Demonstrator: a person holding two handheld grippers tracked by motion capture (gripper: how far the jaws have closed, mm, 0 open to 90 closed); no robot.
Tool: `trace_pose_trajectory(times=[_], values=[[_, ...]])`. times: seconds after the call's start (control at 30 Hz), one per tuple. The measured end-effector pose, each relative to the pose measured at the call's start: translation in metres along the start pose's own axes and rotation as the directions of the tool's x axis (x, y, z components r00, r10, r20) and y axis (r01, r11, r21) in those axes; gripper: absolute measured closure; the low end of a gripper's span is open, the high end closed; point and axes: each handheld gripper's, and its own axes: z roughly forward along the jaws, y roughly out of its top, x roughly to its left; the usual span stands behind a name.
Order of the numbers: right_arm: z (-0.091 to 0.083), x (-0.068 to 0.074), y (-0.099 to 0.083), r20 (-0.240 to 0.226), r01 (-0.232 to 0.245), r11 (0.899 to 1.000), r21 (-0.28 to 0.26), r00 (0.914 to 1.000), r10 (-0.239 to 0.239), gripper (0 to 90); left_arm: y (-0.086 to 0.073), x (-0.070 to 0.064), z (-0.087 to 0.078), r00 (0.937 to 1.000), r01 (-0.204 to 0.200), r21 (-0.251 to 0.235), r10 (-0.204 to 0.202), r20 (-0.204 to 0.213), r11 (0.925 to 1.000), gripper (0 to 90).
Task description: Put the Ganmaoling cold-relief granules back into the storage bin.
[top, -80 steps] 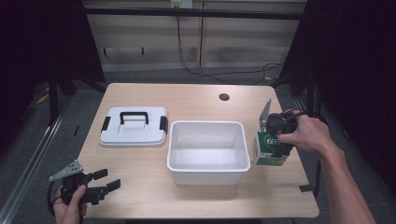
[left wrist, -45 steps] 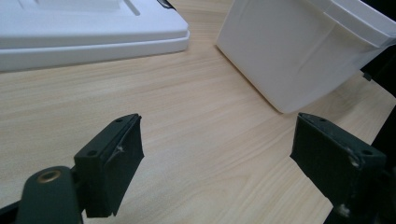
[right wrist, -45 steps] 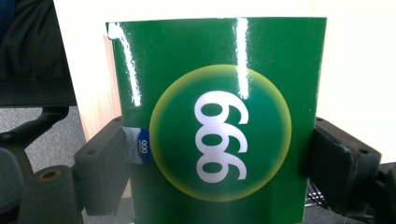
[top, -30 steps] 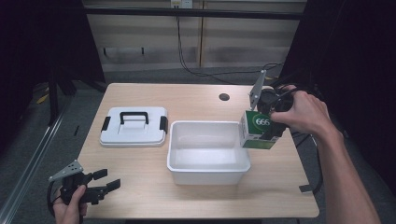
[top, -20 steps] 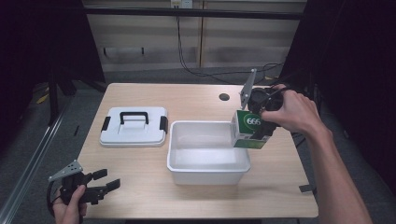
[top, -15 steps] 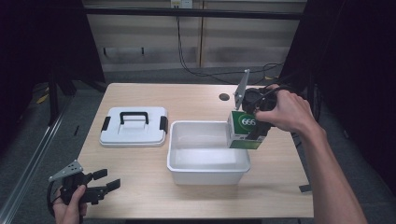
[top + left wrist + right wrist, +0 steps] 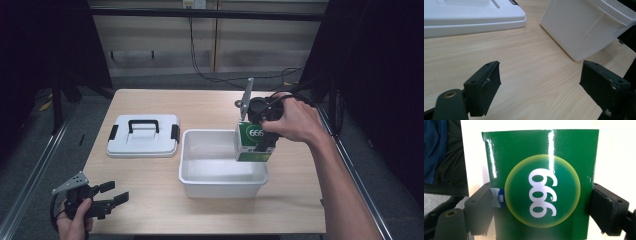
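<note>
High view: right gripper (image 7: 260, 131) pinches the box (image 7: 252, 143) over the bin's (image 7: 220, 185) right rim, probably clear; next, lower and release. Left gripper (image 7: 107, 200) rests spread.

A green box (image 7: 254, 142) with a white "666" in a yellow circle was held upright above the white bin's (image 7: 220, 184) right part.

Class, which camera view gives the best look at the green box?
The right gripper view: the green box sits close between the right gripper fingers, its 666 print readable. The high view shows the box small, held over the white bin.
</note>
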Motion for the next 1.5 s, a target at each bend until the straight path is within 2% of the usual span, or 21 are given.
trace_pose_trajectory(times=[0.23,0.4,0.47,0.87,1.3,1.47,1.5], values=[[0.01,-0.001,0.01,-0.022,0.009,1.0,-0.007,0.9997,-0.009,15.8,0.0,0.001,0.0,1.0,-0.003,0.004,0.003,0.0,1.0,16.3],[0.02,-0.004,0.015,-0.03,0.016,1.0,0.024,0.9994,-0.016,15.7,0.0,0.0,0.0,1.0,-0.004,0.004,0.004,0.003,1.0,16.3],[0.023,-0.004,0.015,-0.035,0.019,1.0,0.02,0.9992,-0.018,15.7,0.0,0.0,0.0,1.0,-0.004,0.003,0.004,0.003,1.0,16.3],[0.045,-0.007,0.012,-0.05,0.019,0.999,0.043,0.9986,-0.017,15.7,0.0,0.0,0.0,1.0,-0.002,0.003,0.002,0.003,1.0,16.3],[0.07,-0.011,0.016,-0.058,0.02,0.994,0.107,0.9982,-0.014,15.6,0.001,0.0,0.002,1.0,-0.004,0.005,0.004,0.001,1.0,16.4],[0.077,-0.012,0.016,-0.061,0.018,0.994,0.107,0.9981,-0.011,15.6,0.001,0.001,0.002,1.0,-0.004,0.006,0.004,0.002,1.0,16.3],[0.079,-0.014,0.015,-0.062,0.035,0.994,0.101,0.9977,-0.029,15.6,0.001,0.0,0.002,1.0,-0.002,0.005,0.002,0.002,1.0,16.3]])
